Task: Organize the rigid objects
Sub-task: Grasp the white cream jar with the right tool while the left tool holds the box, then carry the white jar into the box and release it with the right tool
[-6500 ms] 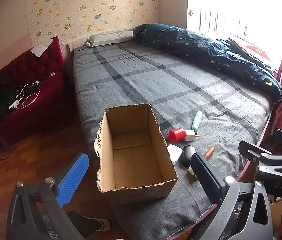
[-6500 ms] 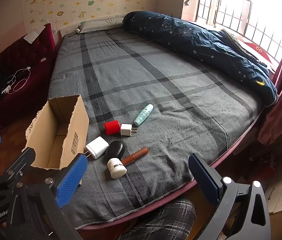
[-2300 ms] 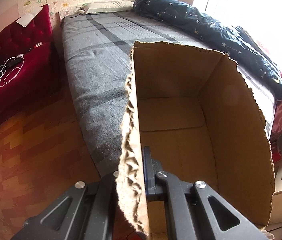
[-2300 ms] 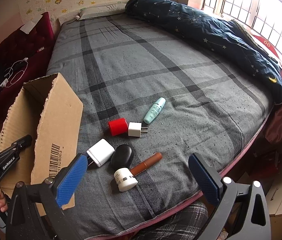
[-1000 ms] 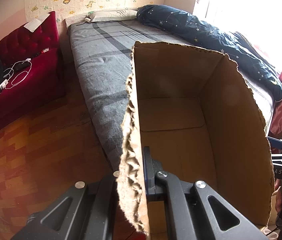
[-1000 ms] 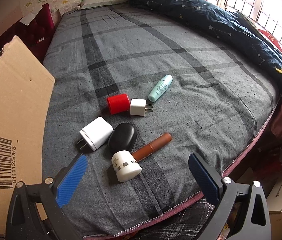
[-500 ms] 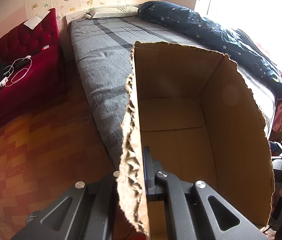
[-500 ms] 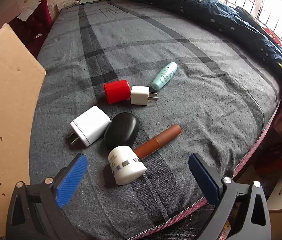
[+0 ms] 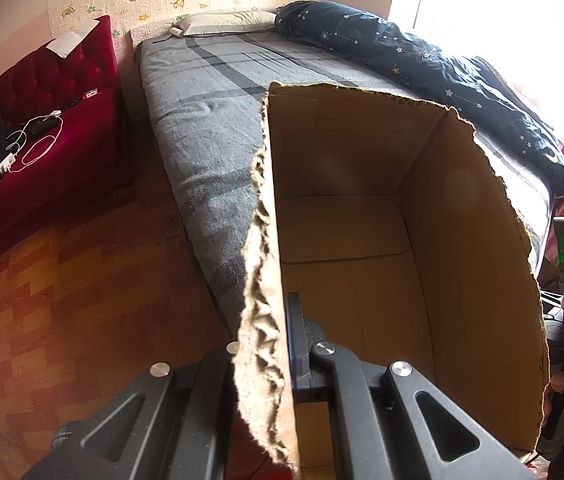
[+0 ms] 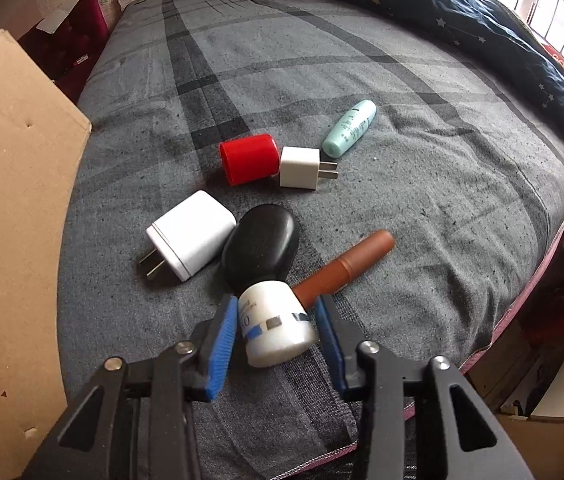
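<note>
Two handheld grippers work over a bed (image 10: 422, 160) with a grey plaid cover. The left gripper (image 9: 288, 340) is clamped on the torn wall of an empty cardboard box (image 9: 454, 264) at the bed's edge. The right gripper (image 10: 277, 320) has just been closing around a small white jar (image 10: 275, 326) lying on its side; blue pads (image 10: 223, 334) flank it, contact unclear. Touching the jar: a black oval case (image 10: 261, 246) and brown tube (image 10: 346, 266). Nearby lie two white chargers (image 10: 191, 234), a red cap (image 10: 247, 158) and a mint bottle (image 10: 349, 128)
</note>
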`<state>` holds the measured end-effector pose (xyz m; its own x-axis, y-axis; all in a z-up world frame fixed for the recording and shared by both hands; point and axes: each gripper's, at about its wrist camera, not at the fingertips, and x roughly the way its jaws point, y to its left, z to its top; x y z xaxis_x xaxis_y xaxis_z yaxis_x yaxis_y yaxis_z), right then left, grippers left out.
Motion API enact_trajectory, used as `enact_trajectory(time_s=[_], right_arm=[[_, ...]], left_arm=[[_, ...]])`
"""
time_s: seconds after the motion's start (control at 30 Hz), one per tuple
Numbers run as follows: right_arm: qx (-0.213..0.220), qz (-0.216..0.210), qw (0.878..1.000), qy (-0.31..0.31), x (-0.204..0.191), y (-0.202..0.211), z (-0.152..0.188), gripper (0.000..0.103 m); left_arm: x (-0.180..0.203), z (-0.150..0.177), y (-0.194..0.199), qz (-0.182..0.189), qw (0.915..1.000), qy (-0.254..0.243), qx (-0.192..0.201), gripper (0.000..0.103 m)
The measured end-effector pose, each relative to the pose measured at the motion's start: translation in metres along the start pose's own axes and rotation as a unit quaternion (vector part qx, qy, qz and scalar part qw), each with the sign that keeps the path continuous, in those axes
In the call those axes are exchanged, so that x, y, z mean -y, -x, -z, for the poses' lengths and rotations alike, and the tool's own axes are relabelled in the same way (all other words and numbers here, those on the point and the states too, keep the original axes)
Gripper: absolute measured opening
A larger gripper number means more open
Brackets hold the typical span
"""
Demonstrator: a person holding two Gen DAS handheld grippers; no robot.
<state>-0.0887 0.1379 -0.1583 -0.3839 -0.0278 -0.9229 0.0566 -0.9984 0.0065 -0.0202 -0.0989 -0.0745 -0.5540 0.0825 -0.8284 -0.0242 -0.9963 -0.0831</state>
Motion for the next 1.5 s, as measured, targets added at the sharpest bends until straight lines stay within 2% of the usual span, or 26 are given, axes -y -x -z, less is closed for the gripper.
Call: enact_trajectory(time_s=[0.77,1.1,1.5], right_arm=[[0.040,-0.014,0.999,0.006,-0.001,0.046,-0.005,0.036],[0.072,-0.028,0.997,0.026,-0.009,0.082,-0.013,0.036],[0.130,-0.059,0.987,0.077,-0.043,0.145,-0.026,0.036]], left_arm=[[0.001,0.005,0.000,0.001,0.9999,-0.007,-0.008,0.004],[0.005,0.006,0.000,0.002,0.9998,-0.018,-0.013,0.004],[0.012,0.002,-0.003,0.001,0.9994,-0.029,-0.017,0.004]])
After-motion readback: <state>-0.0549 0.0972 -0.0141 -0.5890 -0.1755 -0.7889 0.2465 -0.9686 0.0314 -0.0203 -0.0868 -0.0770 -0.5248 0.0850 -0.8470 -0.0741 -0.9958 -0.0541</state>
